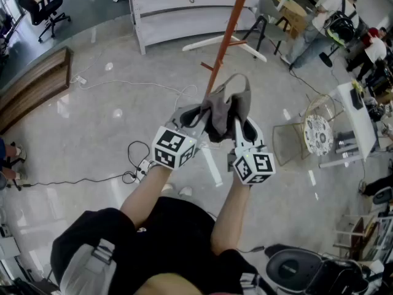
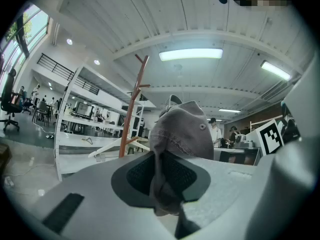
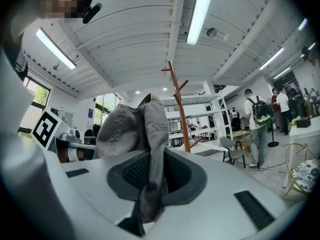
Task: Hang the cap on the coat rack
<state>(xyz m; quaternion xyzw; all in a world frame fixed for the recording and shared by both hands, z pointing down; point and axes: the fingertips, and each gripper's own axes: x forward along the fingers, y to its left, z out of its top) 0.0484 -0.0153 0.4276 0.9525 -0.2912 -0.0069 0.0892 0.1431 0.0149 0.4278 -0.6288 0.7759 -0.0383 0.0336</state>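
Observation:
A grey cap [image 1: 226, 108] hangs between my two grippers, held up in the air. My left gripper [image 1: 198, 123] is shut on one edge of the cap [image 2: 181, 134], the cloth pinched between its jaws. My right gripper [image 1: 238, 128] is shut on the other edge of the cap [image 3: 136, 129]. The orange-brown coat rack [image 1: 228, 35] stands just beyond the cap, its pole [image 2: 131, 109] left of the cap in the left gripper view and its pole [image 3: 179, 109] right of the cap in the right gripper view.
White shelving [image 1: 184, 11] stands behind the rack. A wooden bench [image 1: 34, 82] lies at the left, cables [image 1: 132, 165] run over the floor, a wire chair [image 1: 307, 134] and a white table [image 1: 359, 115] are at the right. People [image 1: 331, 17] stand far right.

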